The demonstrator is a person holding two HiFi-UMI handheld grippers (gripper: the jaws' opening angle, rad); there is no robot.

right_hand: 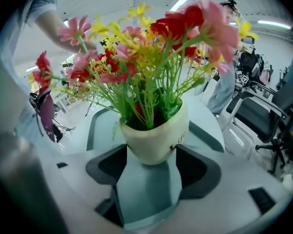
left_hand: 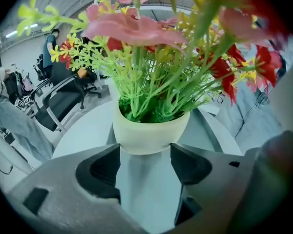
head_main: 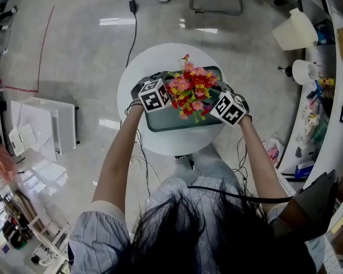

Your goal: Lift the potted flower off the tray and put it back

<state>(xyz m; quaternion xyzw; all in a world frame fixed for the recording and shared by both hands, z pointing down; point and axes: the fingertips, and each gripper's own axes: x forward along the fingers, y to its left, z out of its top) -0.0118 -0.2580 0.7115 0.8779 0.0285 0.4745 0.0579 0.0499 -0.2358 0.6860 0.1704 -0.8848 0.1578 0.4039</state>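
The potted flower (head_main: 190, 91) has red, pink and yellow blooms in a cream pot (left_hand: 150, 130) and stands upright on the grey-green tray (head_main: 174, 123) on the round white table (head_main: 160, 144). My left gripper (head_main: 167, 99) is at the pot's left side and my right gripper (head_main: 217, 104) at its right. In the left gripper view the left gripper (left_hand: 145, 152) stands open, its tips just at the pot's base. In the right gripper view the right gripper (right_hand: 151, 152) is open too, with the bottom of the pot (right_hand: 156, 139) between its tips and no pad pressing on it.
Cables (head_main: 134, 33) run over the floor behind the table, and a chair base (head_main: 216, 1) stands beyond. A white shelf unit (head_main: 43, 124) is on the left and a cluttered curved counter (head_main: 323, 96) on the right. Office chairs (left_hand: 63, 101) and a person (left_hand: 50, 48) are in the background.
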